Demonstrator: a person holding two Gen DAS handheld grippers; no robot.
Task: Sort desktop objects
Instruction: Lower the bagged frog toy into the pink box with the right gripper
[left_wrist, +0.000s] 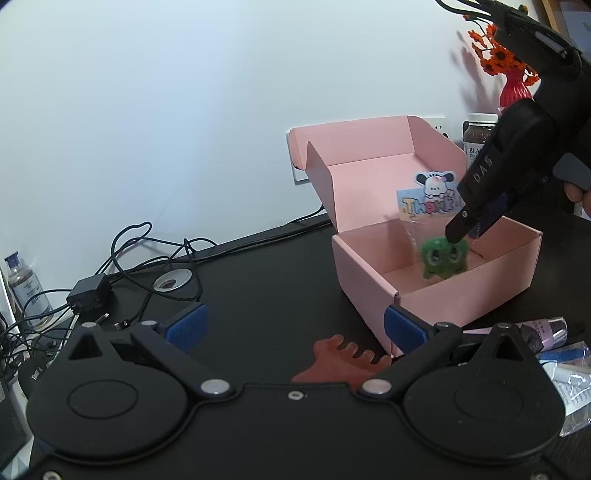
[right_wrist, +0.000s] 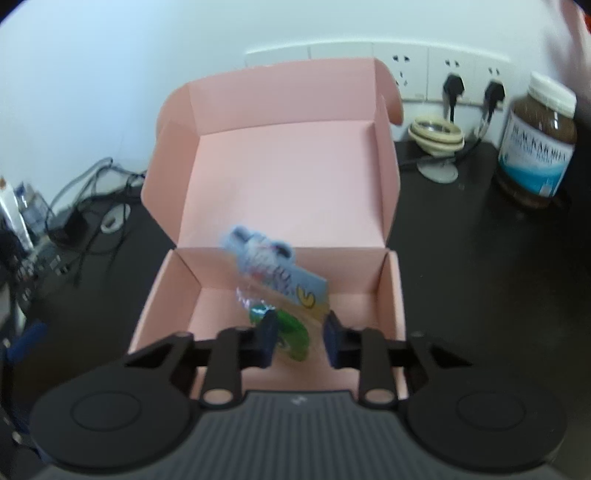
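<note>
Your left fingers: spread wide apart, gripping nothing, low over the bench just in front of the box's near corner.
Comb: red and hand-shaped, flat on the bench between your left fingers, touching neither.
Your right fingers: drawn close together and clamped on the packet, angled down over the box's open tray.
Packet: clear bag with a blue cartoon card at its top. It is inside the box's walls, upright and blurred. You cannot tell whether its lower end touches the floor of the box.
Toy: green and fuzzy with eyes, in the lower part of the packet, right at your right fingertips.
Box: pink card, lid open and standing against the wall, holding only the packet.
Tube: purple, lying to the right of the box beside some clear wrappers.
Jar: brown with a white cap, standing right of the box by the wall.
Bowls: a cream stack between box and jar, under the sockets.
Vase: red with orange flowers, behind the jar.
Cables: a black tangle with an adapter, left of the box.
Bottle: clear, at the bench's far left edge.
</note>
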